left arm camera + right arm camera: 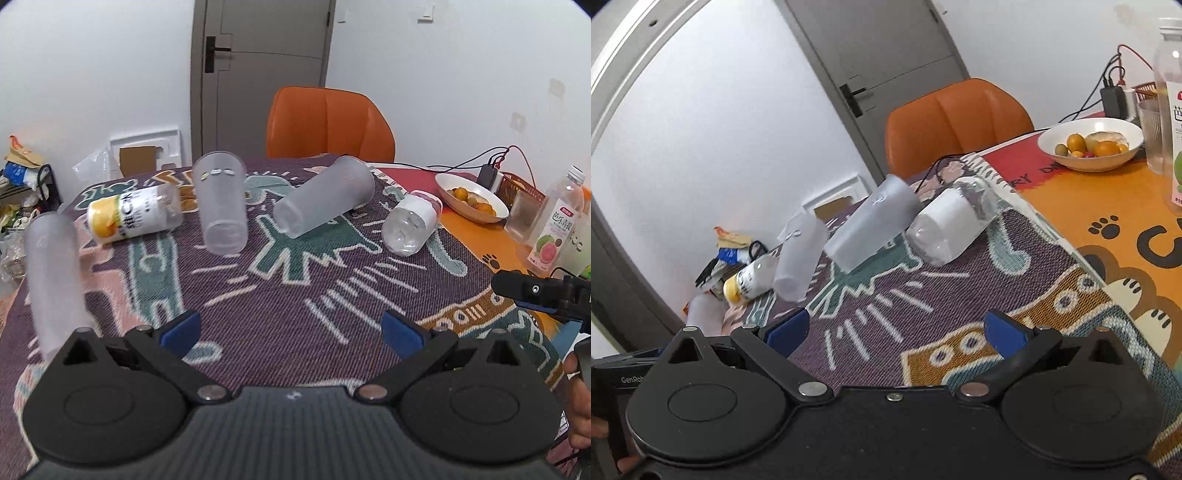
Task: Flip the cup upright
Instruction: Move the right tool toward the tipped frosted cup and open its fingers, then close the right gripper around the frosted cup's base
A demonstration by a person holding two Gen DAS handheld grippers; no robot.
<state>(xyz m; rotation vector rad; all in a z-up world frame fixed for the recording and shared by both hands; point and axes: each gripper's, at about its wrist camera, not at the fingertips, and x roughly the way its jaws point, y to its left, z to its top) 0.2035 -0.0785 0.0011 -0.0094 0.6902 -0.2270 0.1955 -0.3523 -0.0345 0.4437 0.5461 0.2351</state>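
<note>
Several cups sit on a patterned cloth [280,306]. A frosted cup [221,206] stands upright in the middle; it also shows in the right wrist view [799,258]. A larger frosted cup [325,201] lies on its side; it also shows in the right wrist view [873,225]. A clear white-labelled cup [412,221] lies on its side at the right, and shows in the right wrist view [955,221]. A yellow-labelled cup [135,214] lies at the left. Another frosted cup [53,280] stands near left. My left gripper [291,332] and right gripper [895,332] are open and empty, short of the cups.
An orange chair [328,123] stands behind the table. A white bowl of fruit [471,197], a juice bottle [556,225], a charger with cables [489,173] and a clear glass [1150,136] sit at the right on an orange mat [1108,206]. Clutter lies at far left.
</note>
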